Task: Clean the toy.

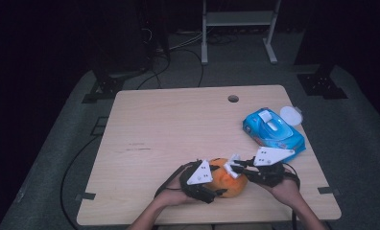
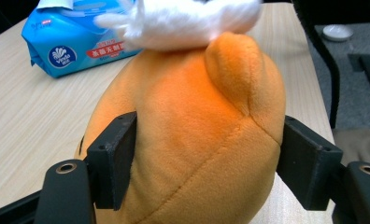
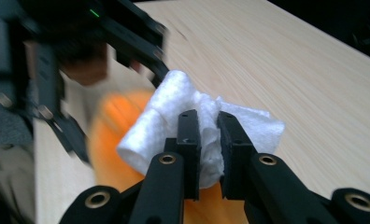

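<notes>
An orange plush (image 1: 229,181) sits at the near edge of the counter (image 1: 169,129), between the person's two hands. The left tool (image 1: 216,191) has the plush between its jaws: in the left gripper view both black pads press into the plush (image 2: 192,140) at its sides, the jaws standing about halfway apart around it. The right tool (image 1: 235,167) comes in from the right and is pinched nearly closed on a white wipe (image 1: 233,168); in the right gripper view the wipe (image 3: 174,121) bunches between the two pads and rolls out to the left of them. The wipe (image 2: 183,21) lies against the top of the plush, touching it. A blue wipe pack (image 1: 273,130) lies toward the counter's far right edge, well apart from the plush, with a white lid (image 1: 291,115) just beyond it. Cables trail from both tools toward the person.
</notes>
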{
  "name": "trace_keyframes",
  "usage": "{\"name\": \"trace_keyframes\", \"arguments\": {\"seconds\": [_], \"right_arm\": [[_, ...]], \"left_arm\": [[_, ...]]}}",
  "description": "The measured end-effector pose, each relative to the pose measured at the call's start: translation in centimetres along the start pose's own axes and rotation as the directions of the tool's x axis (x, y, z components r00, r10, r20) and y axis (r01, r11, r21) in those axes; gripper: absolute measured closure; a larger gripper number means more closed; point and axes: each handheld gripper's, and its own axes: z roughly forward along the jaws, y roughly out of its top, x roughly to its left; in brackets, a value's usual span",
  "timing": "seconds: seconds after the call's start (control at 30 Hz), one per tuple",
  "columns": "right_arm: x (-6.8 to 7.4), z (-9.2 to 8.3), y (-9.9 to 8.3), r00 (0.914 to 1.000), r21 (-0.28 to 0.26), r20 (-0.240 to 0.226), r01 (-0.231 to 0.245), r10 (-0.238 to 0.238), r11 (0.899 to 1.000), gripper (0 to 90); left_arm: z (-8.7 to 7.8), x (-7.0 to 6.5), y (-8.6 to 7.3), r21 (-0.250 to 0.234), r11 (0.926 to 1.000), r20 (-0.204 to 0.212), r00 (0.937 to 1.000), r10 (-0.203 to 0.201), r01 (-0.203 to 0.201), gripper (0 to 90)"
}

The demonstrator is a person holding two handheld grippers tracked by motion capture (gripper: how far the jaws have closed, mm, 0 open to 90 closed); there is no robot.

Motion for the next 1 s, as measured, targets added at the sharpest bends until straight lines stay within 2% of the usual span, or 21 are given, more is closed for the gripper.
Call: {"name": "trace_keyframes", "arguments": {"seconds": [0.03,0.1,0.13,0.17,0.2,0.27,0.3,0.4,0.5,0.53,0.57,0.67,0.7,0.73,0.8,0.9,0.93,0.97,1.0], "right_arm": [[0.0,0.0,0.0,1.0000,0.000,0.000,0.000,0.000,1.000,79.9],[-1.0,-1.1,-1.7,0.9985,0.010,0.031,-0.045,0.045,0.999,79.8],[-1.2,-1.4,-2.1,0.9976,0.013,0.039,-0.058,0.057,0.998,79.8],[-1.2,-1.4,-2.1,0.9976,0.013,0.039,-0.058,0.057,0.998,79.8],[-1.6,-2.3,-3.3,0.9949,0.011,0.048,-0.090,0.089,0.996,79.9],[-1.5,-2.6,-3.9,0.9939,0.015,0.044,-0.102,0.101,0.995,79.8],[-1.5,-2.5,-3.9,0.9938,0.007,0.036,-0.106,0.105,0.994,79.8],[-1.0,-1.8,-3.0,0.9961,-0.015,0.025,-0.084,0.085,0.996,79.8],[-1.1,-1.3,-2.4,0.9969,-0.025,0.033,-0.071,0.072,0.997,79.8],[-1.6,-1.0,-2.3,0.9953,-0.044,0.035,-0.088,0.090,0.995,79.9],[-1.9,-0.7,-2.5,0.9939,-0.042,0.043,-0.100,0.102,0.994,79.9],[-2.7,-0.2,-3.5,0.9878,-0.013,0.063,-0.142,0.142,0.990,79.9],[-2.7,-0.2,-3.5,0.9878,-0.013,0.063,-0.142,0.142,0.990,79.9],[-2.9,-0.1,-3.9,0.9856,0.004,0.076,-0.152,0.151,0.988,79.9],[-3.0,0.1,-4.9,0.9824,0.026,0.066,-0.176,0.174,0.984,79.8],[-2.6,0.1,-4.3,0.9852,0.001,0.060,-0.161,0.161,0.987,79.8],[-2.3,0.2,-3.4,0.9888,-0.015,0.070,-0.131,0.132,0.991,79.8],[-2.2,0.1,-3.1,0.9891,-0.029,0.067,-0.130,0.131,0.991,79.8],[-2.1,0.1,-2.9,0.9892,-0.046,0.054,-0.134,0.136,0.990,79.9]], "left_arm": [[0.0,0.0,0.0,0.000,1.0000,0.000,1.0000,0.000,0.000,27.7],[-0.2,0.5,-0.2,-0.012,0.9992,0.004,0.9993,-0.038,0.038,27.7],[-0.3,0.8,-0.3,-0.020,0.9983,0.004,0.9985,-0.055,0.055,27.7],[-0.3,0.8,-0.3,-0.020,0.9983,0.004,0.9985,-0.055,0.055,27.7],[-0.4,1.4,-0.5,-0.036,0.9945,0.003,0.9951,-0.099,0.099,27.7],[-0.3,1.7,-0.6,-0.053,0.9890,0.009,0.9904,-0.138,0.138,27.6],[-0.1,1.8,-0.6,-0.058,0.9871,0.013,0.9889,-0.148,0.149,27.6],[0.0,1.7,-0.5,-0.052,0.9888,0.010,0.9902,-0.139,0.140,27.6],[-0.3,2.0,-0.8,-0.058,0.9857,0.007,0.9874,-0.158,0.158,27.6],[-0.6,2.3,-1.1,-0.073,0.9814,-0.018,0.9836,-0.179,0.178,27.8],[-0.7,2.5,-1.1,-0.077,0.9782,-0.029,0.9802,-0.196,0.193,27.7],[-1.1,3.2,-1.5,-0.095,0.9660,-0.021,0.9698,-0.243,0.240,27.2],[-1.1,3.2,-1.5,-0.095,0.9660,-0.021,0.9698,-0.243,0.240,26.9],[-1.2,3.4,-1.7,-0.103,0.9606,-0.016,0.9652,-0.261,0.258,26.9],[-1.2,3.5,-1.8,-0.108,0.9558,-0.007,0.9611,-0.276,0.274,26.9],[-0.9,3.4,-1.8,-0.109,0.9530,-0.010,0.9583,-0.285,0.283,26.5],[-0.9,3.5,-1.8,-0.111,0.9457,-0.016,0.9510,-0.309,0.305,26.3],[-0.9,3.5,-1.8,-0.111,0.9457,-0.016,0.9510,-0.309,0.305,26.2],[-1.0,3.8,-1.8,-0.119,0.9322,-0.022,0.9377,-0.347,0.342,26.1]]}}
